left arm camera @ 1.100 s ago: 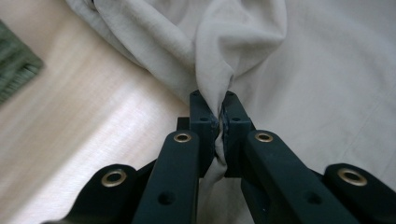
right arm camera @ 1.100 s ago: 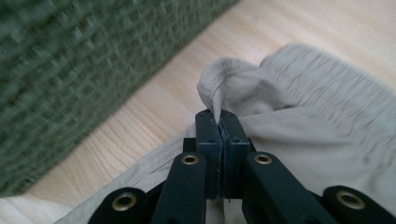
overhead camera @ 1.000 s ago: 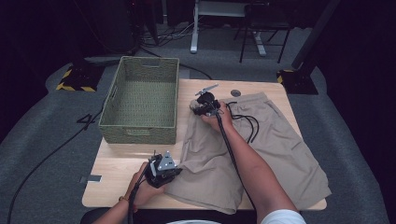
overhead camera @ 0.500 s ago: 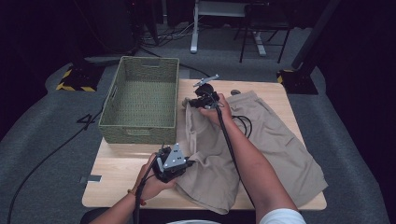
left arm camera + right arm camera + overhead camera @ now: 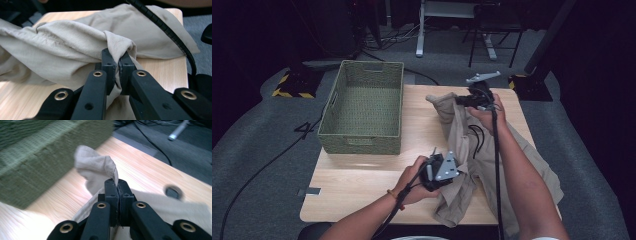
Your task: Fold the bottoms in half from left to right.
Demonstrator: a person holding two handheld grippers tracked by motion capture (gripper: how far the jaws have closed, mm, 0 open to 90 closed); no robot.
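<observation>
High view: left gripper (image 5: 439, 170) clamped on the near edge of tan shorts (image 5: 512, 165), right gripper (image 5: 474, 99) pinching the far edge, green basket (image 5: 364, 112) beyond the left gripper, all over a wooden table (image 5: 362, 185).

Left gripper view: jaws pressed together on a bunched fold of fabric.

Right gripper view: jaws closed on a raised corner, basket ahead-left.
</observation>
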